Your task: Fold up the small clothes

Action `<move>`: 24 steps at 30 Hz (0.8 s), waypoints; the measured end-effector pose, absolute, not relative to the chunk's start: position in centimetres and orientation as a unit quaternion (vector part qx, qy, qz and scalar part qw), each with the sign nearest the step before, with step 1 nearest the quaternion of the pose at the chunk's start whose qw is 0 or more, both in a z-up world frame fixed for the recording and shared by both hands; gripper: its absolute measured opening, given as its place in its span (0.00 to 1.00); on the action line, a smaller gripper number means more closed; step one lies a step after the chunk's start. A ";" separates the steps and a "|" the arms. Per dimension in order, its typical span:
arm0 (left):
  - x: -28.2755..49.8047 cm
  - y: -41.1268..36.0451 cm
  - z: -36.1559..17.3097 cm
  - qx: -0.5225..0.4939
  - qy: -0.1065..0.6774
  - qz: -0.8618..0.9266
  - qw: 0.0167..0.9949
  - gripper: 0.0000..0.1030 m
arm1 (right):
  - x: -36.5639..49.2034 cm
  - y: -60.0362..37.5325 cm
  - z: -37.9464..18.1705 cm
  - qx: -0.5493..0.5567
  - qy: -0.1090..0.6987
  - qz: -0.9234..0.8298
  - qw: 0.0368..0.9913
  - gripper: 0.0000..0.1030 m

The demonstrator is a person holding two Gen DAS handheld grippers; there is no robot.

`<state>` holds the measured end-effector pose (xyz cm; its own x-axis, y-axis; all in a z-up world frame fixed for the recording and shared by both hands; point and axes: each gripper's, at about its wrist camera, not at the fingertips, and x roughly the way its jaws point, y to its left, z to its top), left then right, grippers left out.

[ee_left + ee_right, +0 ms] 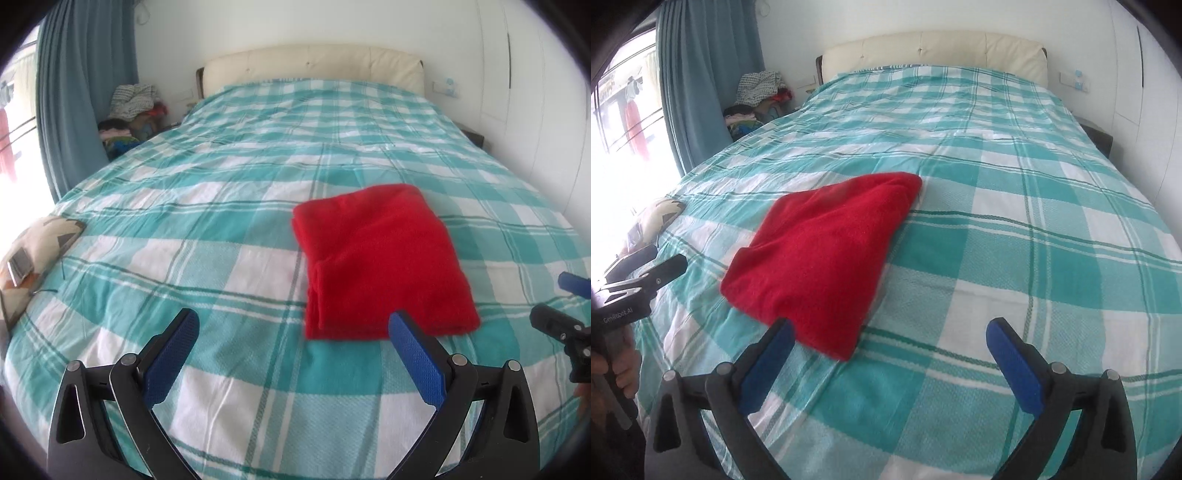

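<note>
Only the right wrist view shows a hand (622,373); both grippers' jaws gape empty near the folded red cloth (380,258).

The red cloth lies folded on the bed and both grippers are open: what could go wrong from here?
1. The red cloth is bulky, with loose layered edges at its near end; it may spring open.
2. The left gripper and right gripper both hang close to that near edge; a careless move could snag it and drag the fold across the bedspread.
</note>
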<state>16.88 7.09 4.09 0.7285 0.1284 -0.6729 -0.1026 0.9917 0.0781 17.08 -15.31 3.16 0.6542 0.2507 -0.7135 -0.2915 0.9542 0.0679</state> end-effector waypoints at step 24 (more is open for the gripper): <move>6.9 4.7 3.1 0.038 0.394 0.083 0.915 1.00 | 4.7 -13.2 2.2 -0.057 0.384 0.134 0.912 0.99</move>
<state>6.92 4.69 3.09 0.6766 0.1809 -0.7138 -0.1217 0.9835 0.1339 4.74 -13.24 2.23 0.6696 0.2012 -0.7150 -0.2886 0.9574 -0.0009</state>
